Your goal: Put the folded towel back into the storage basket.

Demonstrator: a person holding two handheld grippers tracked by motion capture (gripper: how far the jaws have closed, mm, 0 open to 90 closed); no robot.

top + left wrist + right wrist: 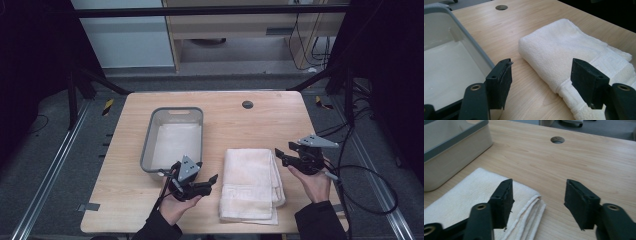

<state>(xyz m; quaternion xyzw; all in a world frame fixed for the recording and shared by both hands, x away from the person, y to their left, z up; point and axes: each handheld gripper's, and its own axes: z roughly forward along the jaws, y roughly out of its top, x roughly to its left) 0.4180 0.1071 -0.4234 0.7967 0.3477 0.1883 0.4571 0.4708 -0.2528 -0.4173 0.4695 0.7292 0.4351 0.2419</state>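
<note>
A folded white towel (pixel 251 182) lies on the wooden table right of centre, its layered edge toward the right. My left gripper (pixel 212 181) hovers just left of the towel, jaws open with nothing between them; in the left gripper view the towel (pixel 574 52) lies ahead and to the right of the open left gripper (pixel 541 85). My right gripper (pixel 279 155) is at the towel's far right corner, open and empty. In the right gripper view the towel's corner (pixel 474 197) lies under the left jaw of the right gripper (pixel 537 203), with its stacked edges showing.
A grey plastic basket (pixel 148 145) with a white cloth lying flat inside stands left of the towel, close to my left gripper. The basket wall (pixel 471 45) is beside the left jaw. A round cable hole (pixel 247 104) sits at the table's back.
</note>
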